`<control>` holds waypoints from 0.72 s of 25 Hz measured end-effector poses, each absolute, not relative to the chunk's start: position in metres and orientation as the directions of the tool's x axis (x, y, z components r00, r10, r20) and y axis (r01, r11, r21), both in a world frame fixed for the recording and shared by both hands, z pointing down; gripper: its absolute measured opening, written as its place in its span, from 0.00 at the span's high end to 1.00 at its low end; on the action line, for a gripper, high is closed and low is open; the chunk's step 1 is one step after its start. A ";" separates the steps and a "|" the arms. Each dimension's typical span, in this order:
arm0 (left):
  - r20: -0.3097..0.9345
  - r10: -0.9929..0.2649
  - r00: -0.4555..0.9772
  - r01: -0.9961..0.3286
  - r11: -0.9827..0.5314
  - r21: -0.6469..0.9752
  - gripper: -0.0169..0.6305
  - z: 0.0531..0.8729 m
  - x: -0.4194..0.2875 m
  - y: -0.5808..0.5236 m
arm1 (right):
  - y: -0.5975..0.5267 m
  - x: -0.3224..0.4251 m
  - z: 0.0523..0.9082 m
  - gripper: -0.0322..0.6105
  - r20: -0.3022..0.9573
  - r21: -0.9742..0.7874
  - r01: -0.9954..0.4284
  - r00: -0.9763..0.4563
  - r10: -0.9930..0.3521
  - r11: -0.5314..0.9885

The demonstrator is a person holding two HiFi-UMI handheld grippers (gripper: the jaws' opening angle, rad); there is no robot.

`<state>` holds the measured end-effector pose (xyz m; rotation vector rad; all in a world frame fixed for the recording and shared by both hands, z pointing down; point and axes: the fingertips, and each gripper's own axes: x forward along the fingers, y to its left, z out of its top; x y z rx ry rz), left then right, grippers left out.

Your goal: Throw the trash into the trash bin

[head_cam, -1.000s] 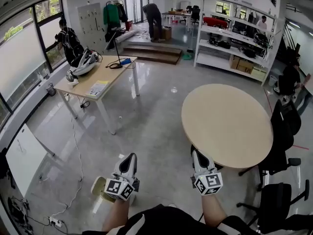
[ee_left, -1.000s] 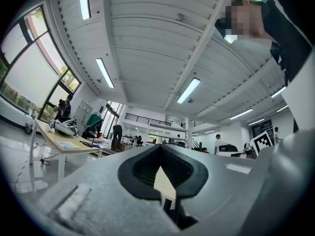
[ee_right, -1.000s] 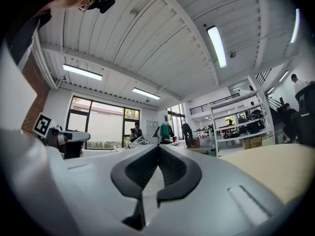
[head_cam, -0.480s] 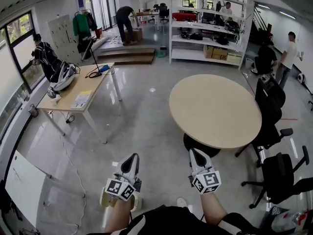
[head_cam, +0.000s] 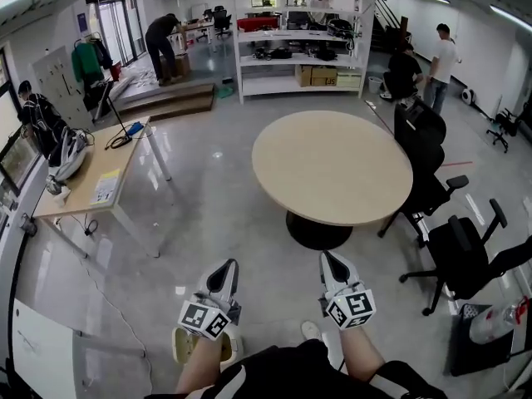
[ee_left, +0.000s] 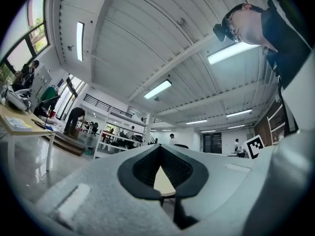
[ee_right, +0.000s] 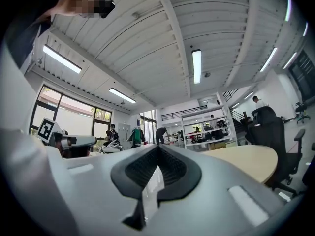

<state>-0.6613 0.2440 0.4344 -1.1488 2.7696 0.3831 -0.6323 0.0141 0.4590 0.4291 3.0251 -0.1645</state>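
Observation:
In the head view my left gripper (head_cam: pixel 223 271) and right gripper (head_cam: pixel 332 262) are held side by side low in the picture, pointing out over the grey floor toward a round beige table (head_cam: pixel 332 165). Both are shut with nothing between the jaws. The left gripper view (ee_left: pixel 160 149) and the right gripper view (ee_right: pixel 157 149) each show the pads meeting at the tip, with only room visible behind. A pale yellowish round object (head_cam: pixel 193 349) shows on the floor under the left gripper, half hidden. I cannot pick out any trash or a bin for certain.
Black office chairs (head_cam: pixel 428 181) (head_cam: pixel 470 260) stand right of the round table. A long desk (head_cam: pixel 100 177) with gear sits at the left, and white shelving (head_cam: pixel 291 48) at the back. Several people stand far off. A bag of bottles (head_cam: pixel 499 322) lies at the lower right.
The head view has swung to the right: the round table slid from the right toward the middle and the long desk toward the left edge. Both grippers keep their place and stay shut.

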 end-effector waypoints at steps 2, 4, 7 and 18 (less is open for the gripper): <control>-0.209 -0.701 -0.681 -0.732 0.654 0.189 0.97 0.439 -0.660 0.236 | 0.009 -0.621 0.458 0.94 -0.094 -0.087 0.256 -0.964 0.248 0.963; -0.210 -0.726 -0.655 -0.755 0.625 0.197 0.97 0.439 -0.657 0.225 | 0.001 -0.609 0.456 0.94 -0.092 -0.082 0.226 -0.972 0.218 0.971; -0.206 -0.766 -0.609 -0.792 0.573 0.210 0.97 0.439 -0.651 0.201 | -0.018 -0.589 0.456 0.94 -0.089 -0.125 0.167 -0.984 0.156 0.978; -0.212 -0.877 -0.431 -0.899 0.397 0.185 0.97 0.435 -0.616 0.094 | -0.109 -0.496 0.435 0.94 -0.121 -0.069 -0.068 -0.990 -0.076 0.995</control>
